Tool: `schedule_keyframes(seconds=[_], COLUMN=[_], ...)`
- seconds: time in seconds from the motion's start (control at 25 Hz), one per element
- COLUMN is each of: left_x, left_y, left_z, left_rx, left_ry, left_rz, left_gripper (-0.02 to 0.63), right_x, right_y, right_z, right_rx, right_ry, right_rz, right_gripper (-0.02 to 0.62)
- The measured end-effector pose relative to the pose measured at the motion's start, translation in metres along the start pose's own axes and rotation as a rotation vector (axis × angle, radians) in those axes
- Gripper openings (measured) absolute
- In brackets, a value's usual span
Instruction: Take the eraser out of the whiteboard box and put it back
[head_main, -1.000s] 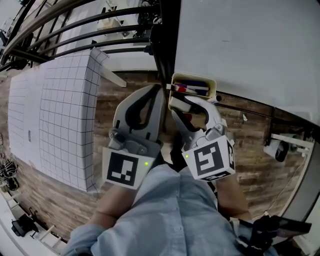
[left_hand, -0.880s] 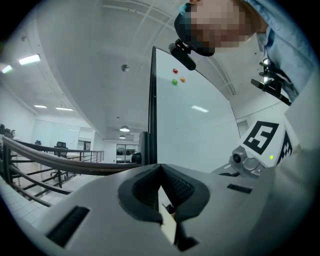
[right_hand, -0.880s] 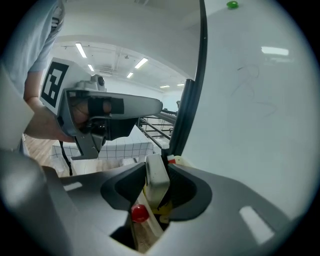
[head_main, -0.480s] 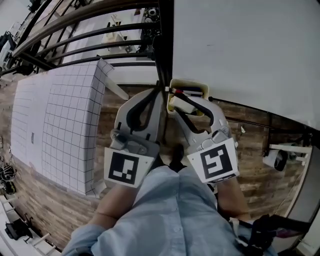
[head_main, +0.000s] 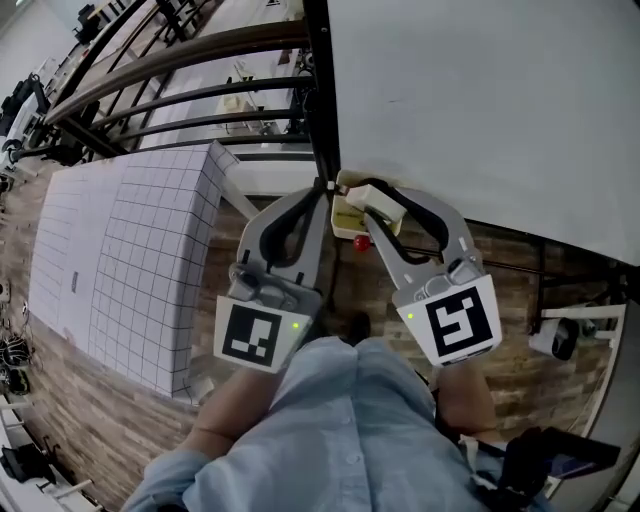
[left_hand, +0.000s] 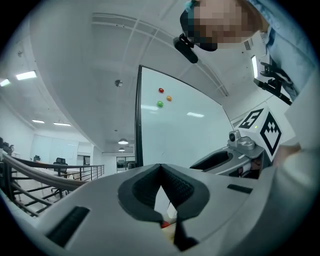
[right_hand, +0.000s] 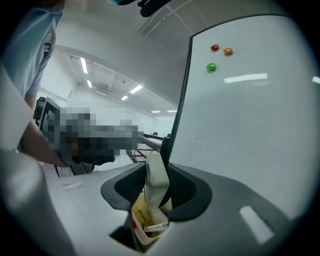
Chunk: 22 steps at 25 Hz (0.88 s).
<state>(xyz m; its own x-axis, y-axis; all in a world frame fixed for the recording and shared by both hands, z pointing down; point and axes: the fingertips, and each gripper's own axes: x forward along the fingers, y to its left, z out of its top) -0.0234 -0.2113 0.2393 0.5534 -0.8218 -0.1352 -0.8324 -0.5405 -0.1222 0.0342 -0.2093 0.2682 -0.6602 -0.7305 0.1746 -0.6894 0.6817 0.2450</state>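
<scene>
- Your right gripper (right_hand: 157, 176) has its dark ribbed pads pinched on the eraser (head_main: 370, 194), a white, smooth, oblong block with rounded corners, standing on end between the jaws.
- The eraser sits right over the open top of the whiteboard box (right_hand: 145, 224), close to the board's lower edge. No view shows whether its lower end is clear of the rim.
- The box is a small cream plastic tub with thin walls and a rounded lip, with marker pens lying inside. A red cap (head_main: 361, 241) shows just below it in the head view.
- Your left gripper (left_hand: 160, 168) has its textured black pads pressed together at the tips, with nothing between them. Its grey shell is smooth and matte.
- The two grippers lie side by side, with their tips near each other at the box.
- The whiteboard (head_main: 480, 100) is a flat, glossy white sheet with a dark frame along its left edge (head_main: 320, 100), which runs down just beside both jaw tips.
- Three small round magnets (right_hand: 214, 48), red, orange and green, sit high on the board, well away from the grippers.
- To your left stands a table (head_main: 120, 260) covered in gridded paper, with a bare strip of wood-grain floor (head_main: 510, 330) between it and you.
</scene>
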Motion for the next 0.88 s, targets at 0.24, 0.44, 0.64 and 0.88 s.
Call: schedule_keyframes(seconds=[0.24, 0.44, 0.64, 0.88], left_x=[-0.002, -0.001, -0.002, -0.002], left_y=[-0.003, -0.007, -0.005, -0.006], left_z=[0.011, 0.012, 0.015, 0.015], left_rx=[0.012, 0.049, 0.03, 0.025], left_ry=[-0.031, -0.018, -0.034, -0.041], left_rz=[0.013, 0.017, 0.026, 0.03], left_gripper=[-0.002, -0.002, -0.002, -0.002], right_x=[-0.013, -0.016, -0.015, -0.014], right_y=[-0.008, -0.009, -0.009, -0.008], right_z=[0.011, 0.016, 0.017, 0.015], right_rx=[0.009, -0.005, -0.008, -0.01], right_ry=[-0.043, -0.051, -0.048, -0.042], right_rz=[0.003, 0.011, 0.019, 0.031], right_gripper=[0.13, 0.13, 0.13, 0.129])
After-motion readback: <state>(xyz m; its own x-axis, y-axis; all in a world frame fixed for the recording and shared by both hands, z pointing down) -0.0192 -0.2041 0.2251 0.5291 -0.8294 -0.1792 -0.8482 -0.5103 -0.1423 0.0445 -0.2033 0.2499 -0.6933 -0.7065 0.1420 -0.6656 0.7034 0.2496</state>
